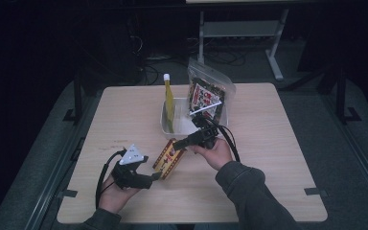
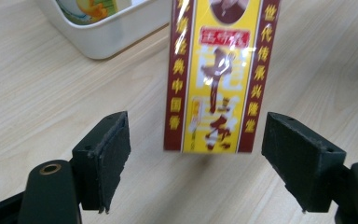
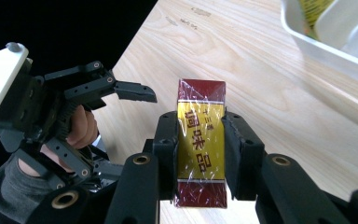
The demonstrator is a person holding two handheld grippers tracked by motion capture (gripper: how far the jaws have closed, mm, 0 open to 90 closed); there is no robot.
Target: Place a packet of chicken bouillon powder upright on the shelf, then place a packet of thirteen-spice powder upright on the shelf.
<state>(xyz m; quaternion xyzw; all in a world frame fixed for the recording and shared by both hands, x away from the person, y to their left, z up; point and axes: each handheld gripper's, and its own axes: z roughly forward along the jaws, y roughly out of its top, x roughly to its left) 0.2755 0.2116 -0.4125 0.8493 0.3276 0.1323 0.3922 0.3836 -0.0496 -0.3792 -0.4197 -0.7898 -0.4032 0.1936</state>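
The right gripper (image 3: 199, 156) pinches the red-and-yellow packet (image 3: 201, 147) across its narrow sides. The left gripper (image 2: 196, 154) has its jaws spread beside it (not touching). Keep the pinch firm and carry the packet level to the white tub (image 1: 165, 125) at the counter's far middle.

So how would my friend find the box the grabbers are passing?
Look at the wooden table, just in front of the white tub. The box sits clamped in the right gripper. It is dark red and yellow, unlike the clear bag and yellow bottle.

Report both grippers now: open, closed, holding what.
Left gripper: open, jaws wide on either side of the red and yellow box, not touching it.
Right gripper: closed on that box.
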